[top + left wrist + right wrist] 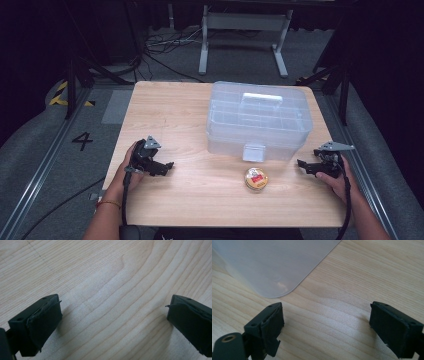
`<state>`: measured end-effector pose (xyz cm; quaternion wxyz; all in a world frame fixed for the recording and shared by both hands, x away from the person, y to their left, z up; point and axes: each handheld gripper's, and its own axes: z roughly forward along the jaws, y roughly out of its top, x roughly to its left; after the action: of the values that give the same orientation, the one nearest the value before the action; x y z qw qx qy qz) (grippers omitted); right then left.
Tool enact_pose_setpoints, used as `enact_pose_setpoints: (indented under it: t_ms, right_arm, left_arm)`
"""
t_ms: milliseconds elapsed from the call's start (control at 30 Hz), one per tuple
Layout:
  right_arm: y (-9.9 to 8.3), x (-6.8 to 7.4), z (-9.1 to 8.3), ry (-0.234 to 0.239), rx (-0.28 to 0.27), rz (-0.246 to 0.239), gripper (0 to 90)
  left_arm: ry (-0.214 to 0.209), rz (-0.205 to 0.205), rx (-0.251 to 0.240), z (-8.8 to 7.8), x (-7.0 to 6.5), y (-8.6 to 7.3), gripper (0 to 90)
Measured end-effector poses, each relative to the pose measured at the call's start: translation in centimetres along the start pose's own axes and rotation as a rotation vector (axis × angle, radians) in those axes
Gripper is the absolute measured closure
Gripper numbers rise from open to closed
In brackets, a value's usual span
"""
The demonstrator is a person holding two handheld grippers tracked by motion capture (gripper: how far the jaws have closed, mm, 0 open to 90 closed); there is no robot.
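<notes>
A clear plastic storage box (258, 120) with a lid handle and a front latch stands shut on the wooden table (200, 190). Just in front of it lies a small round yellow tin (256, 179). My left gripper (167, 167) rests low at the table's left side, open, with bare wood between its jaws (112, 322). My right gripper (302, 164) sits at the table's right edge beside the box, open and empty. A rounded corner of the box (274, 267) lies just ahead of the right gripper (325, 325).
Grey floor surrounds the table, with cables and a metal stand's legs (240, 40) behind it. A floor marking "4" (82, 141) lies to the left. Bare wood spreads between the two grippers in front of the tin.
</notes>
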<state>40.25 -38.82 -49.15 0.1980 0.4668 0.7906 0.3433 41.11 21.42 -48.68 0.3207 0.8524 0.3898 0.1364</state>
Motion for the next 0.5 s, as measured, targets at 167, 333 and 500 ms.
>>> enact_pose_setpoints:
  t_ms: [167,333,500]
  right_arm:
    - [-0.01,-0.04,-0.02,0.002,0.000,-0.003,12.5]
    - [-0.04,-0.10,-0.05,0.005,0.001,-0.005,12.2]
    - [-0.04,-0.18,-0.04,0.009,0.002,-0.007,11.8]
  left_arm:
    - [0.006,-0.007,0.001,0.02,-0.07,0.04,0.0]
    - [0.008,-0.009,0.001,0.02,-0.10,0.03,0.0]
    - [0.007,-0.013,0.001,-0.03,-0.13,-0.06,0.1]
